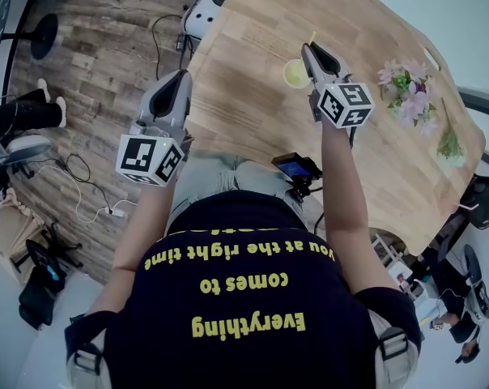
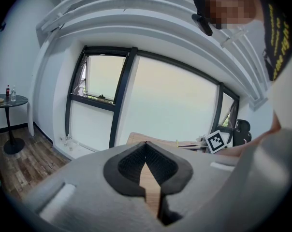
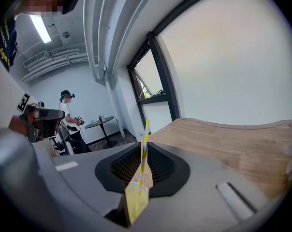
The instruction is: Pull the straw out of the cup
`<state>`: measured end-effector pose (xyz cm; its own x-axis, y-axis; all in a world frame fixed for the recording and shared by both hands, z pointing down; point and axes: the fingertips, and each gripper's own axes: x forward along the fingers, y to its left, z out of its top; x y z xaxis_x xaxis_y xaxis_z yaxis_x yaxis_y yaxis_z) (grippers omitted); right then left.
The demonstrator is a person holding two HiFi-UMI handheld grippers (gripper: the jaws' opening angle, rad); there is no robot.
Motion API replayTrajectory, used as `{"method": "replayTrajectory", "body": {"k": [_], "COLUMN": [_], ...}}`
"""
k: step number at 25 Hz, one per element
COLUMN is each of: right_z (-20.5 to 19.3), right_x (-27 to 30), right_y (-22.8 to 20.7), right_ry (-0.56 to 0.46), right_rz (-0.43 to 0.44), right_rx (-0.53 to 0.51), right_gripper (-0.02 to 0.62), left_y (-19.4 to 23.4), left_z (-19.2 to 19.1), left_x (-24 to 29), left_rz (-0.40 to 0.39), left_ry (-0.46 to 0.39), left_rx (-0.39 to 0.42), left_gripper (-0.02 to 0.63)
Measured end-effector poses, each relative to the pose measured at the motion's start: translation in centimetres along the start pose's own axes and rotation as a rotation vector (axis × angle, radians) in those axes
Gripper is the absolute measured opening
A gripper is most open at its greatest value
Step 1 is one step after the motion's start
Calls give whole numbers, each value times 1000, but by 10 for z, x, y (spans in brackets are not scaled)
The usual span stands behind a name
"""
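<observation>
The big wooden table [image 1: 253,47] is holding a bunch of pink flowers [image 1: 406,87] far off to one side. It is also holding a small yellow-green cup [image 1: 295,73], nearer the middle. A thin straw [image 3: 144,139] with yellow and white stripes is standing up in the cup and poking out of the top. The straw is not out yet.

The step going on now looks like the grab. The right gripper [image 1: 311,51] is reaching over the cup and taking hold of the straw above the rim. I think the next move is to lift straight up, along the way the straw is pointing. The pinch has to stay tight so the straw is not slipping. The lift should go slowly, because the cup looks light and nothing is holding it down. It could be tipping over or coming up with the straw.

The right gripper's jaws are nearly together. Their dark pads seem to be squeezing the straw near their tips, with the cup sitting just under them.

The left gripper [image 2: 146,145] is waiting off to the side, by the table's edge. Its jaws are meeting at the tips and holding nothing.
</observation>
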<state>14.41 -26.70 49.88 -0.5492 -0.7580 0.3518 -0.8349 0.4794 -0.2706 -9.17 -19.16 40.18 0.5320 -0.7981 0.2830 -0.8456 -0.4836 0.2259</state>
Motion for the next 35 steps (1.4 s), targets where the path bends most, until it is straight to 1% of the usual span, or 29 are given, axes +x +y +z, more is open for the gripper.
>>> {"method": "replayTrajectory", "body": {"k": [4, 12, 23, 35], "right_z": [1, 3, 15, 42], "right_x": [0, -2, -9, -25], "right_y": [1, 1, 4, 11], "right_ry": [-2, -12, -79, -170], "right_rz": [-3, -10, -6, -7], "right_rx": [-1, 1, 1, -18], "right_gripper": [37, 32, 31, 31], "left_y": [1, 2, 1, 3], "left_z": [1, 2, 5, 9], "left_x": [-1, -1, 0, 0], "left_rz": [0, -2, -16, -23], "left_ry": [0, -1, -8, -18], "left_rx": [0, 2, 6, 10], "left_gripper": [2, 2, 2, 2]}}
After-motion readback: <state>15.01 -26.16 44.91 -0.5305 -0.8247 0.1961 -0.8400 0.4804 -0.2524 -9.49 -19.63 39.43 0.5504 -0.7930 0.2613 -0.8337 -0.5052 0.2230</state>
